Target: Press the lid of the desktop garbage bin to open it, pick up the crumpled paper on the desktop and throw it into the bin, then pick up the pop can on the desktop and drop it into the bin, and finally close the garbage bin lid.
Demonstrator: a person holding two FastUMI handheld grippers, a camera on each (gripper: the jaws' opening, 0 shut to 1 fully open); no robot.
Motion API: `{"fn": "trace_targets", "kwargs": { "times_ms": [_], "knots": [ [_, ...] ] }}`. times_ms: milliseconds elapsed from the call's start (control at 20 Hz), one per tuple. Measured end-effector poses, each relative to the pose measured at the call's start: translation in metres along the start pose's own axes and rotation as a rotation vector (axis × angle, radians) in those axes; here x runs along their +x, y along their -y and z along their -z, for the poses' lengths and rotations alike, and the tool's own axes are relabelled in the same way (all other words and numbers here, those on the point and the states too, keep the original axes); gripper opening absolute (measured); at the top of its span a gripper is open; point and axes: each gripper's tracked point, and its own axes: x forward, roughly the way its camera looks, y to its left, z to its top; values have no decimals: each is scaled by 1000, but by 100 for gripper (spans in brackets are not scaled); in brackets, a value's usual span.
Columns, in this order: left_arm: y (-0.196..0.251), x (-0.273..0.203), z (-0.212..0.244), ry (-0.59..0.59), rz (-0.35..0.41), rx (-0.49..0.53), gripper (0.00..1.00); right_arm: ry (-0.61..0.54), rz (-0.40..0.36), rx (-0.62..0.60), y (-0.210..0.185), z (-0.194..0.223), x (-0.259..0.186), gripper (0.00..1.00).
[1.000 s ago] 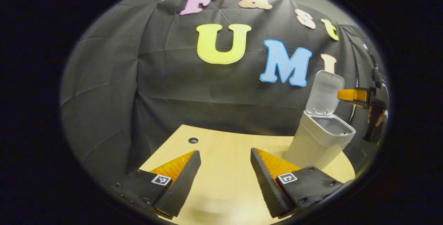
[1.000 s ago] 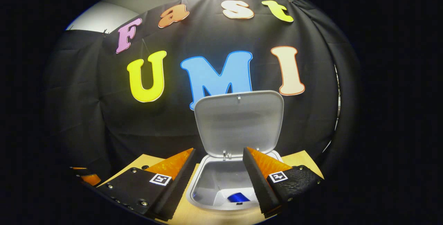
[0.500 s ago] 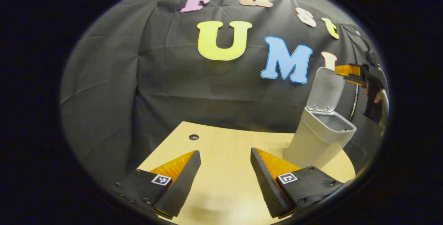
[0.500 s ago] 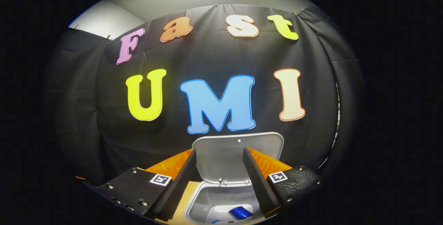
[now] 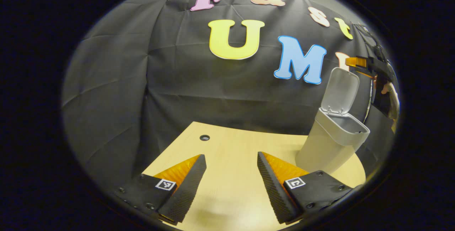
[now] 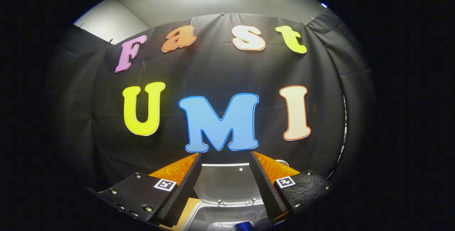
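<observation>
The right claw (image 6: 224,188) is held with its fingers spread and nothing between them, raised level with the top edge of the upright lid (image 6: 224,184); in the left gripper view it (image 5: 356,61) is seen just above and beside that edge. Below it the garbage bin (image 5: 328,145) stands open on the table (image 5: 231,188), and a blue object, judged to be the pop can (image 6: 242,226), lies inside. The left claw (image 5: 231,188) is kept spread and empty, low over bare table, well apart from the bin. Closing the lid is judged the step in hand; it is best done by carrying a finger over the top edge and pressing the lid forward and down until it seats
</observation>
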Motion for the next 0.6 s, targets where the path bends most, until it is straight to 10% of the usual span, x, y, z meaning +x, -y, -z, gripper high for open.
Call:
{"fn": "trace_targets", "kwargs": {
  "times_ms": [600],
  "knots": [
    [-15, 10, 7, -29, -37, -8, 96, 35, 75, -40, 13, 2, 37, 87]
  ]
}}
